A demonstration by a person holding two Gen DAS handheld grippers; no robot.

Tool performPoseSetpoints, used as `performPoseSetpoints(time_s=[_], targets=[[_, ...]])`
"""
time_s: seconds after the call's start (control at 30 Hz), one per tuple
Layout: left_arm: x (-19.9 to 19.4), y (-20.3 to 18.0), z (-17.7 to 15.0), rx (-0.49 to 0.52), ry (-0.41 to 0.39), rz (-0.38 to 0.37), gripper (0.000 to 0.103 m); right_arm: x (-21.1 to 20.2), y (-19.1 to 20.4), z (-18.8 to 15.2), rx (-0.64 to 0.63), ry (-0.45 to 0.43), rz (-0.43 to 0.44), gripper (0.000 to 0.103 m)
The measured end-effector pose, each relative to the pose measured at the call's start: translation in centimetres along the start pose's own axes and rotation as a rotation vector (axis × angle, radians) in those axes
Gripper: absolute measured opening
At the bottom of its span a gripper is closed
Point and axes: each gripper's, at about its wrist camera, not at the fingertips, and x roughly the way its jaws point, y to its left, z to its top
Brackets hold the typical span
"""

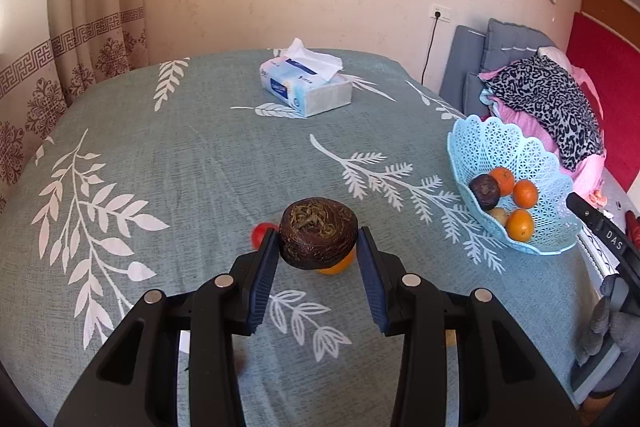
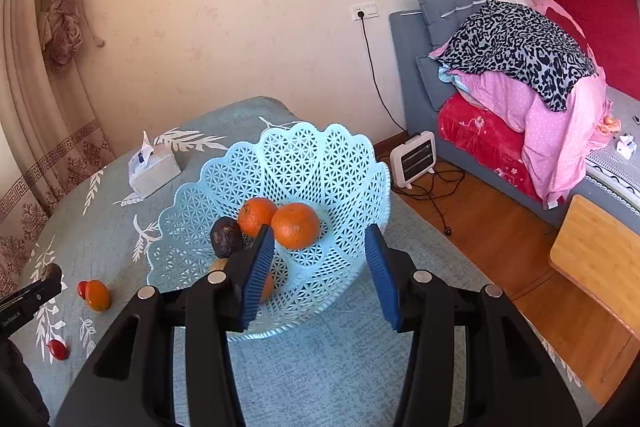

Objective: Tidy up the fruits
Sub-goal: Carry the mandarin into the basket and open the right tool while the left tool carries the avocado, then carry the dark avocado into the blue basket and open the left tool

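Teal tablecloth (image 1: 192, 163) with a white leaf print covers the table, which stands against a beige wall; a curtain hangs to the left and a bed piled with pink and leopard-print bedding lies to the right. Tissue box (image 1: 306, 87) sits at the far side of the table. Left gripper (image 1: 318, 251): jaws clamped on a dark brown wrinkled fruit (image 1: 318, 233), blue pads pressing on both its flanks, fruit held clear above the cloth. Directly under and behind it, partly hidden, an orange fruit (image 1: 336, 265) lies on the cloth, and a small red fruit (image 1: 262, 231) shows just beside the left pad. Light blue lattice basket (image 1: 520, 155) stands near the table's right edge, well apart from the held fruit. Right wrist view: right gripper (image 2: 320, 271) is poised over the basket's near side with jaws apart and nothing between the pads. Basket contents seen from here: two oranges (image 2: 296, 225) touching each other near the centre, a dark wrinkled fruit (image 2: 226, 237) against the left one, and another orange piece largely hidden behind the left finger. A second small red fruit (image 2: 57, 349) lies alone near the table's front left in this view.
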Motion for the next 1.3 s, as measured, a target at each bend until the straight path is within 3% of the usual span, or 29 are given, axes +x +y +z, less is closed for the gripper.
performPoseSetpoints(time_s=[0.13, 0.23, 0.87, 1.1, 1.3], targets=[[0.4, -2.3, 0.4, 0.038, 0.004, -0.02, 0.04, -0.5, 0.0, -0.3, -0.007, -0.042, -0.004, 0.049], [0.7, -3.8, 0.6, 0.062, 0.007, -0.038, 0.04, -0.9, 0.0, -0.4, -0.006, -0.068, 0.001, 0.056], [4.2, -13.5, 1.8, 0.224, 0.044, -0.163, 0.04, -1.1, -1.0, -0.7, 0.055, -0.077, 0.028, 0.056], [5.4, -15.6, 1.6, 0.266, 0.058, -0.196, 0.041, -0.9, -1.1, -0.7, 0.07, -0.071, 0.032, 0.056], [5.6, -15.3, 1.8, 0.252, 0.058, -0.19, 0.041, -0.8, -1.1, -0.8, 0.072, -0.066, 0.033, 0.056]])
